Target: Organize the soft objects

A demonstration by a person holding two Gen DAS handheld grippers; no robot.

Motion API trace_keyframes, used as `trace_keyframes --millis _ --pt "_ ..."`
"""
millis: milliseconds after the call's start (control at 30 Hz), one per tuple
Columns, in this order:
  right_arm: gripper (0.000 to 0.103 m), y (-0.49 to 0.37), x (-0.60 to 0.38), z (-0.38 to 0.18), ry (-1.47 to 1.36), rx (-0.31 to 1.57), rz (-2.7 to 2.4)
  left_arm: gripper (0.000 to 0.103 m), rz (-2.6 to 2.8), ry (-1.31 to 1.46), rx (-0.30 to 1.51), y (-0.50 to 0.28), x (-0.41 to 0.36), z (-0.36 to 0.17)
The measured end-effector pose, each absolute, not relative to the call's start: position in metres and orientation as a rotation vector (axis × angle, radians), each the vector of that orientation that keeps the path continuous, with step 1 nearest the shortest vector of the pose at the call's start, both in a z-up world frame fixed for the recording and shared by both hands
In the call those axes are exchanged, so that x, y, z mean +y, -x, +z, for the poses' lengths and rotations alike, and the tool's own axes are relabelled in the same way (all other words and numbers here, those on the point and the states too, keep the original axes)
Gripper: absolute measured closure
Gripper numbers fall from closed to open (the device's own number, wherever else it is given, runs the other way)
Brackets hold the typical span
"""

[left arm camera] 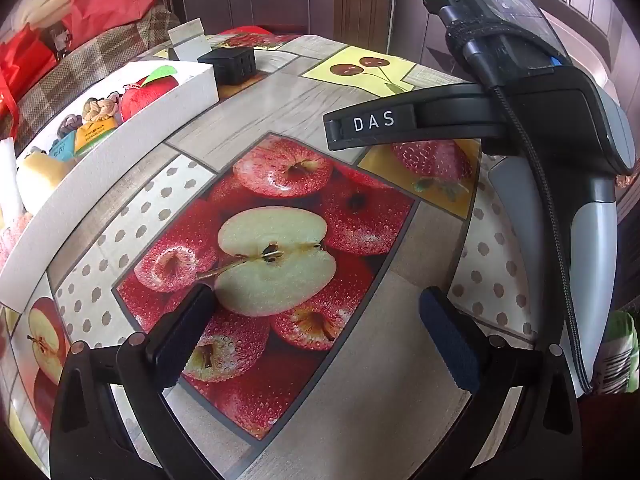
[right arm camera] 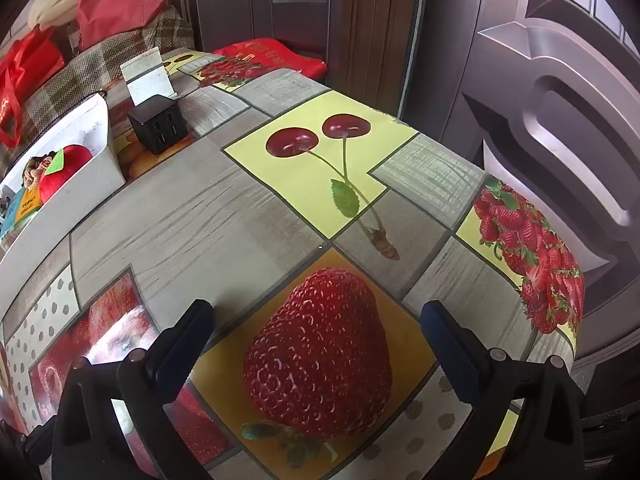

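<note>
A long white box (left arm camera: 100,168) stands at the left of the table and holds soft items: a red plush apple (left arm camera: 148,94) with a green leaf, knotted rope toys (left arm camera: 100,108), small coloured pouches (left arm camera: 92,136) and a yellow plush (left arm camera: 38,176). The box also shows in the right wrist view (right arm camera: 68,196), with the plush apple (right arm camera: 66,168) inside. My left gripper (left arm camera: 316,332) is open and empty above the printed apples. My right gripper (right arm camera: 318,340) is open and empty above the printed strawberry; its body (left arm camera: 520,116) appears in the left wrist view at right.
The fruit-print tablecloth (right arm camera: 208,208) covers the table. A black cube-shaped power adapter (right arm camera: 158,124) and a white card stand (right arm camera: 148,70) sit at the far left. A plaid-covered seat with red bags (right arm camera: 28,68) lies beyond. Dark doors (right arm camera: 540,100) stand past the right edge.
</note>
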State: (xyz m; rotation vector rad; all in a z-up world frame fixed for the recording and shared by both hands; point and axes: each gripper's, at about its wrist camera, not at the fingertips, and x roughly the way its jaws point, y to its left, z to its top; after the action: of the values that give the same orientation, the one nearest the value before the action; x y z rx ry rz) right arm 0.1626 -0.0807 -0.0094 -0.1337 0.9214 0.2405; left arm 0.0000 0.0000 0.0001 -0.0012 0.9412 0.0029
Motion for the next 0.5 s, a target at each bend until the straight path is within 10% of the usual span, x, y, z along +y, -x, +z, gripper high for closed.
trace_keyframes --millis 500 --pt "0.000 -0.1626 -0.0808 -0.0094 0.132 0.923 0.242 0.001 0.003 0.002 0.942 0.0001 0.0000 0.0000"
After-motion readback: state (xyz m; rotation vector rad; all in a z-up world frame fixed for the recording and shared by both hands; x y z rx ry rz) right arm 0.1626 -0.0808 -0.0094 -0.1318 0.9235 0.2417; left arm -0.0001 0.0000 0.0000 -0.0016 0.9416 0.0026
